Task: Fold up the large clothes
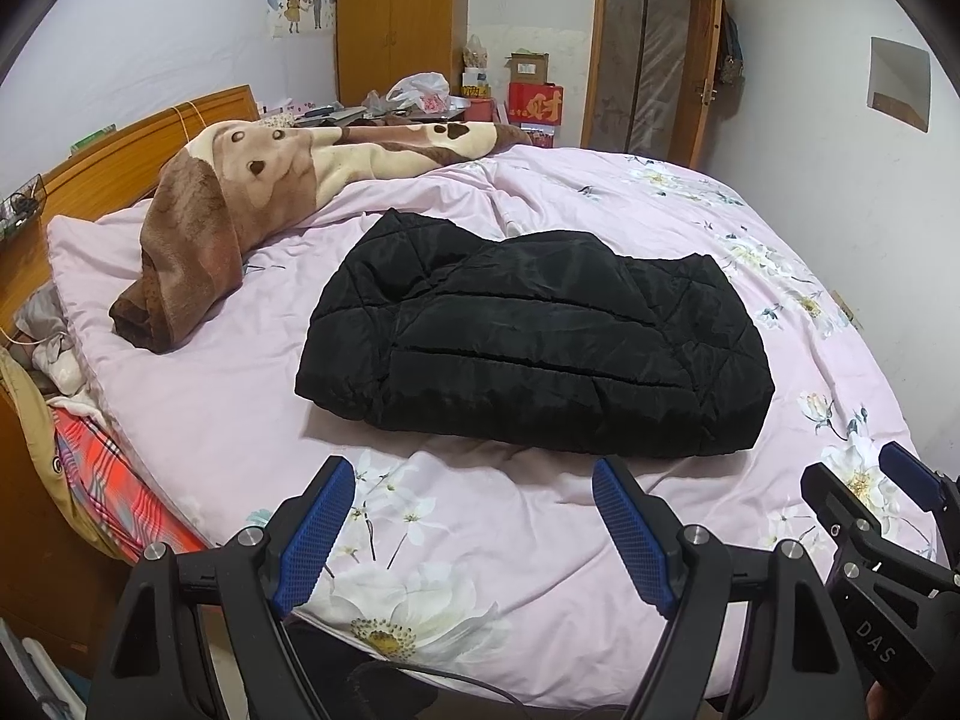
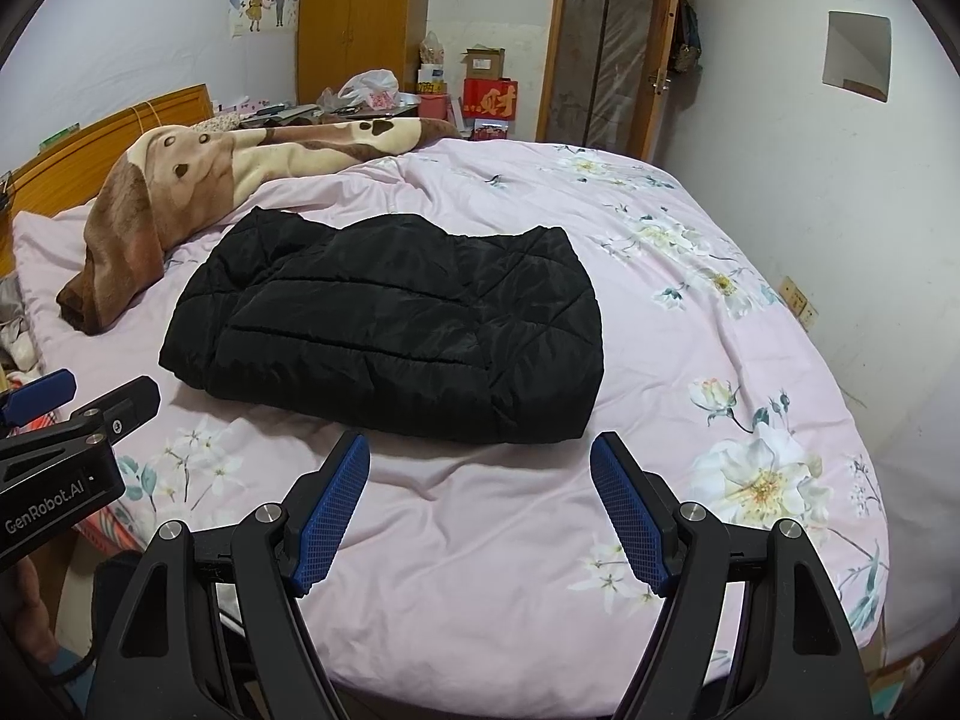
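Both hand-held grippers, left and right, hover spread and empty; black quilted jacket at twelve o'clock looks folded, so square its edges gently.

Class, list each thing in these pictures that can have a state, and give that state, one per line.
Black jacket: folded, lying on the bed.
Brown blanket: crumpled, unfolded.
Left gripper: open, empty.
Right gripper: open, empty.
Wardrobe: doors shut.
Room door: open.
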Tool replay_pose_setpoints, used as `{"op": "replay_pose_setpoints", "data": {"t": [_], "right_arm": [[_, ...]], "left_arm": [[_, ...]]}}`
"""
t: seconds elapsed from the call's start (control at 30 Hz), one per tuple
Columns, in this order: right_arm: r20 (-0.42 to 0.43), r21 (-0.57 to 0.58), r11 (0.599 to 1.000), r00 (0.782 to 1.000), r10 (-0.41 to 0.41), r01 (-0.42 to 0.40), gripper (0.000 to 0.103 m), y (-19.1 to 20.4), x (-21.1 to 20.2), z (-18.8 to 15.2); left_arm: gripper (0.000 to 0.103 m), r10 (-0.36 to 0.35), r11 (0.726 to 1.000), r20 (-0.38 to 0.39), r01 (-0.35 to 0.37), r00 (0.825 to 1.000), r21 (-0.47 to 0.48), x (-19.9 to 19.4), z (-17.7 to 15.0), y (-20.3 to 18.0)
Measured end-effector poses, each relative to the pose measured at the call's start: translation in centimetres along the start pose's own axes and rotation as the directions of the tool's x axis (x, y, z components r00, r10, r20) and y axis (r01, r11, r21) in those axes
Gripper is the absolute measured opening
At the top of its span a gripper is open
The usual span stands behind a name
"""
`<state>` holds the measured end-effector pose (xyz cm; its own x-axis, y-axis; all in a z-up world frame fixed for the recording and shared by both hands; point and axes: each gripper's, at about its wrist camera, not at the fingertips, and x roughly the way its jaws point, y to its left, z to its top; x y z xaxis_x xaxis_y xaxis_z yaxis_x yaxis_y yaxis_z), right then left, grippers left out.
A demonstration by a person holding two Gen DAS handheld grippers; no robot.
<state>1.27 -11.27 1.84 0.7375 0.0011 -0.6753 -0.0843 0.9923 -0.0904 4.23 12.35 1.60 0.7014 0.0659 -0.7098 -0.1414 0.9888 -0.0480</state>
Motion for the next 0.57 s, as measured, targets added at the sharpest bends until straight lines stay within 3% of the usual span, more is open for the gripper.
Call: {"op": "replay_pose_setpoints", "data": {"t": [0.57], "right_arm": [[-0.002,0.002,1.0,1.0,0.001,-0.001,0.076,-0.22,0.13,-0.05]], "left_arm": [[0.081,0.006,1.0,-0.004,-0.006,1.0,0.006,0.05,-0.15,0.19]]}}
